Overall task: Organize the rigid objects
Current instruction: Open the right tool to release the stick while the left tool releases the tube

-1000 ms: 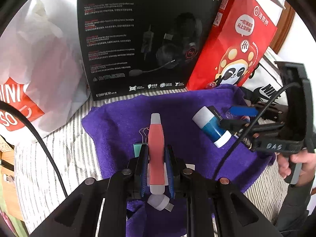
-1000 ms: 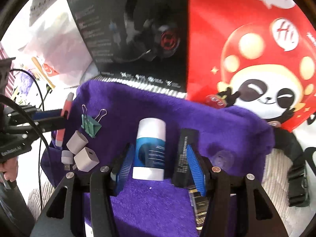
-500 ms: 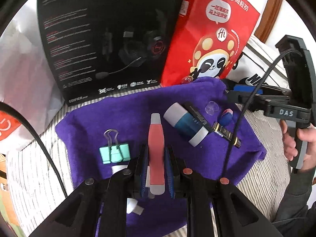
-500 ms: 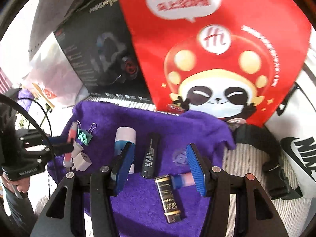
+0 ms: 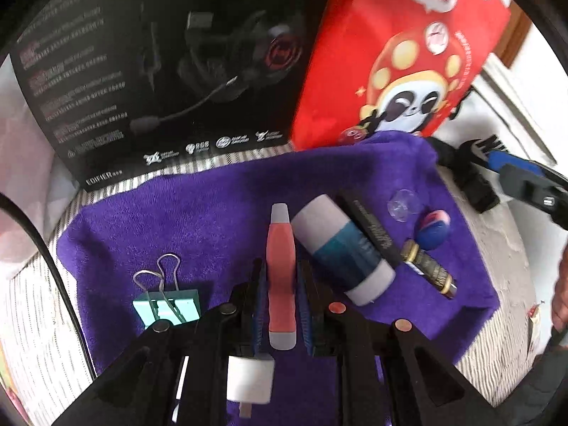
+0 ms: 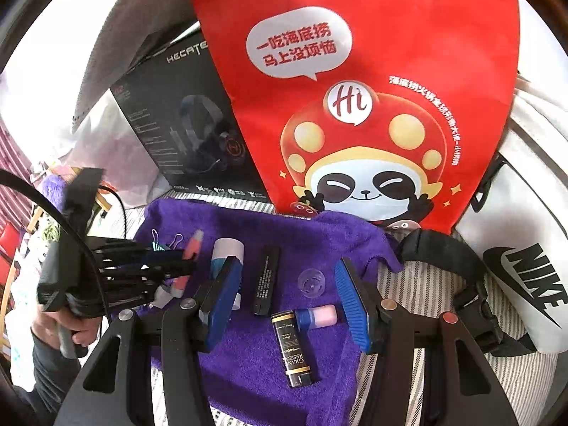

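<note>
The coral pen-shaped tool (image 5: 281, 277), smooth plastic with grey tips, is pinched in the left hand-held gripper (image 5: 280, 273) over the fuzzy purple towel (image 5: 213, 213), just beside a white-and-teal cylinder (image 5: 340, 248) (matte, round-ended). On the towel, a slim black stick (image 6: 266, 280) lies between the spread, empty right hand-held gripper's (image 6: 287, 284) ribbed blue pads.

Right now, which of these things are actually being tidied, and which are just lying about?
Being tidied, on the purple towel: coral pen clamped in the left gripper, blue-and-white tube, black stick, gold-banded black tube, binder clip, white plug.

Lying about: headset box, red panda bag, white Nike bag.
</note>
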The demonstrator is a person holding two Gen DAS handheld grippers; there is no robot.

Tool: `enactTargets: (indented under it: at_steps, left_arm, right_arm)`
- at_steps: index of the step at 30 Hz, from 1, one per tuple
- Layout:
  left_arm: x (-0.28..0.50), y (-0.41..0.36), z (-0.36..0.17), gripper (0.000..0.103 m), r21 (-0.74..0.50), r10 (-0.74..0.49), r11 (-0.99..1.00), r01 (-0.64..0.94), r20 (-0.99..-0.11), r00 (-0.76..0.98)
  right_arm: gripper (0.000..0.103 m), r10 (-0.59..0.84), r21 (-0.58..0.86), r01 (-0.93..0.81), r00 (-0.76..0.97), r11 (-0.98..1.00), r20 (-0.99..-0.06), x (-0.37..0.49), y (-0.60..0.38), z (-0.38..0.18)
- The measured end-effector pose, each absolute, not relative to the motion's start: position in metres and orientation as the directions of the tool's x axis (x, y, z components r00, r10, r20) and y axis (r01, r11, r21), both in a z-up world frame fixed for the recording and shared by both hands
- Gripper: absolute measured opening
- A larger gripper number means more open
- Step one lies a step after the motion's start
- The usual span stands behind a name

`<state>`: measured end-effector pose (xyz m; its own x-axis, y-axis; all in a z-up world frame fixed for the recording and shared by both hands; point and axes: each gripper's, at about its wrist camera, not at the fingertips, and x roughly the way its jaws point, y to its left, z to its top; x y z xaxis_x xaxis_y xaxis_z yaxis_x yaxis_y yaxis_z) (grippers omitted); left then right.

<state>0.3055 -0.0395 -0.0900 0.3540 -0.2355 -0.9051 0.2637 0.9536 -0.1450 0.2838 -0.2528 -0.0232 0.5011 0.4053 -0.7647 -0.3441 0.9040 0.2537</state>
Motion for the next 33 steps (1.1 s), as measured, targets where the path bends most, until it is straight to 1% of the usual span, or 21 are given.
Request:
enactTargets:
  at_steps: [6, 9, 14, 20, 22, 25, 28, 30, 32, 33]
  left_arm:
    - [0.315, -0.041, -0.107, 0.017, -0.108, -0.19, 0.962, 0.249, -0.922, 0.337]
    - [0.315, -0.042, -0.109, 0.017, -0.106, -0.193, 0.961, 0.257, -0.919, 0.345]
    - [0.311, -0.048, -0.111, 0.017, -0.068, -0.17, 0.958, 0.279, -0.917, 0.362]
    - [0.304, -0.058, -0.112, 0.023, -0.056, -0.164, 0.956, 0.289, -0.917, 0.363]
    - [0.3, -0.061, -0.112, 0.029, -0.057, -0.166, 0.954, 0.293, -0.917, 0.362]
    - [0.292, -0.062, -0.112, 0.029, -0.046, -0.153, 0.959, 0.279, -0.915, 0.373]
    - [0.286, -0.058, -0.095, 0.029, -0.025, -0.133, 0.964, 0.264, -0.907, 0.399]
    - [0.277, -0.057, -0.076, 0.029, -0.034, -0.148, 0.965, 0.26, -0.89, 0.432]
    - [0.268, -0.055, -0.064, 0.033, -0.05, -0.165, 0.965, 0.256, -0.878, 0.449]
    - [0.262, -0.053, -0.057, 0.038, -0.054, -0.169, 0.966, 0.252, -0.871, 0.462]
  right_arm:
    - [0.055, 0.413, 0.259, -0.35, 0.5, 0.9, -0.761, 0.283, -0.255, -0.022]
    - [0.055, 0.409, 0.257, -0.347, 0.495, 0.902, -0.766, 0.285, -0.256, -0.024]
    - [0.055, 0.4, 0.258, -0.334, 0.489, 0.907, -0.775, 0.288, -0.259, -0.026]
    - [0.055, 0.409, 0.256, -0.348, 0.496, 0.902, -0.766, 0.283, -0.26, -0.022]
    - [0.055, 0.415, 0.262, -0.35, 0.494, 0.899, -0.764, 0.281, -0.26, -0.022]
    - [0.055, 0.422, 0.27, -0.352, 0.486, 0.896, -0.765, 0.28, -0.261, -0.023]
    - [0.055, 0.429, 0.272, -0.361, 0.487, 0.892, -0.76, 0.277, -0.261, -0.021]
    - [0.056, 0.435, 0.275, -0.366, 0.491, 0.889, -0.754, 0.275, -0.262, -0.018]
    - [0.056, 0.435, 0.273, -0.368, 0.491, 0.889, -0.754, 0.273, -0.261, -0.015]
    - [0.056, 0.433, 0.27, -0.369, 0.493, 0.89, -0.755, 0.272, -0.26, -0.014]
